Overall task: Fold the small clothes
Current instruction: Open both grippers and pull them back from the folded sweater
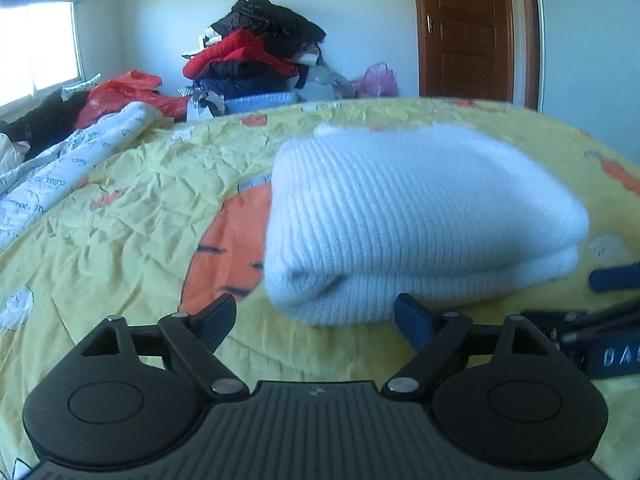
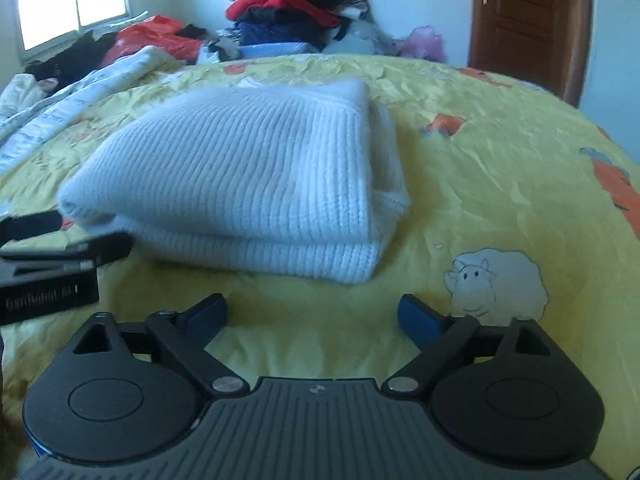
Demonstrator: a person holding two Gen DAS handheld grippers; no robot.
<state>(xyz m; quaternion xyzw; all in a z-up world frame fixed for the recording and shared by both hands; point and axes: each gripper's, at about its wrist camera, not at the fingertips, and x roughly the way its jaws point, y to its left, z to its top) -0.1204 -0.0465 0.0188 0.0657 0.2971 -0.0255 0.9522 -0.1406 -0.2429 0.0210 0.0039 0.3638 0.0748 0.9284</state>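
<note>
A folded white ribbed knit garment (image 1: 416,216) lies on the yellow bedspread (image 1: 120,216), in a thick stack of layers. My left gripper (image 1: 316,312) stands open just short of its near edge, with nothing between the fingers. In the right wrist view the same white knit garment (image 2: 240,184) lies ahead and to the left. My right gripper (image 2: 312,312) is open over bare bedspread (image 2: 500,168), a little back from the garment. The right gripper also shows at the right edge of the left wrist view (image 1: 608,300). The left gripper shows at the left edge of the right wrist view (image 2: 52,248).
A heap of red, black and blue clothes (image 1: 256,56) rises behind the bed. A white printed quilt (image 1: 68,160) and an orange bag (image 1: 128,92) lie at the far left by the window. A brown door (image 1: 468,28) stands at the back right.
</note>
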